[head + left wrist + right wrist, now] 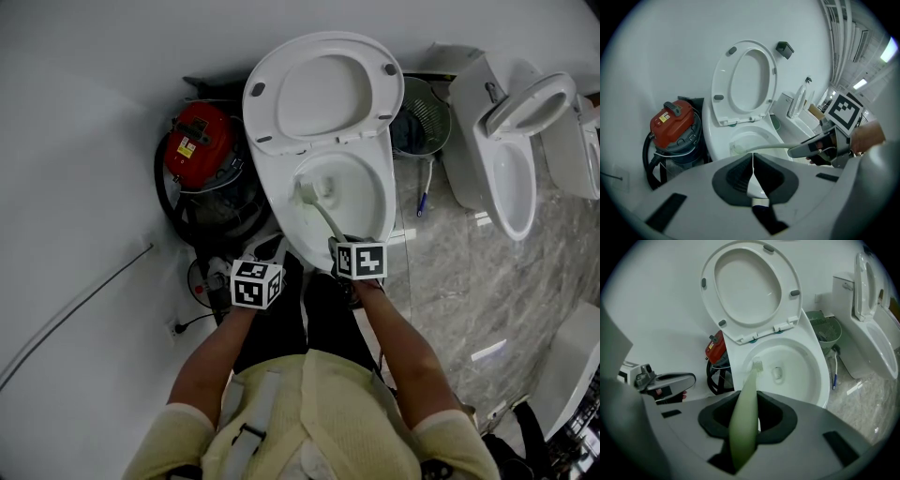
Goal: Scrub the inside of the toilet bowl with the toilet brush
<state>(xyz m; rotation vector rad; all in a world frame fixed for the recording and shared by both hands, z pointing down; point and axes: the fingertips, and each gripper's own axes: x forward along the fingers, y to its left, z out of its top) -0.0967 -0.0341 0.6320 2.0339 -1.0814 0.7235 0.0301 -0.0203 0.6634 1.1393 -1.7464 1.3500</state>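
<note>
A white toilet bowl (370,178) (815,357) (717,140) stands with its seat and lid (319,89) (747,287) raised. A pale green toilet brush (319,206) (745,413) (764,149) runs from my right gripper (349,251) (752,420) into the bowl, its bristle head (757,364) against the left inner wall. My right gripper is shut on the brush handle. My left gripper (258,272) (753,176) hangs to the left of the bowl's front, jaws shut with nothing between them.
A red vacuum cleaner (199,141) (672,119) with a black hose sits left of the toilet. A green waste basket (422,117) (826,329) stands to the right, a second toilet (511,150) beyond it. A cable (75,309) crosses the floor at left.
</note>
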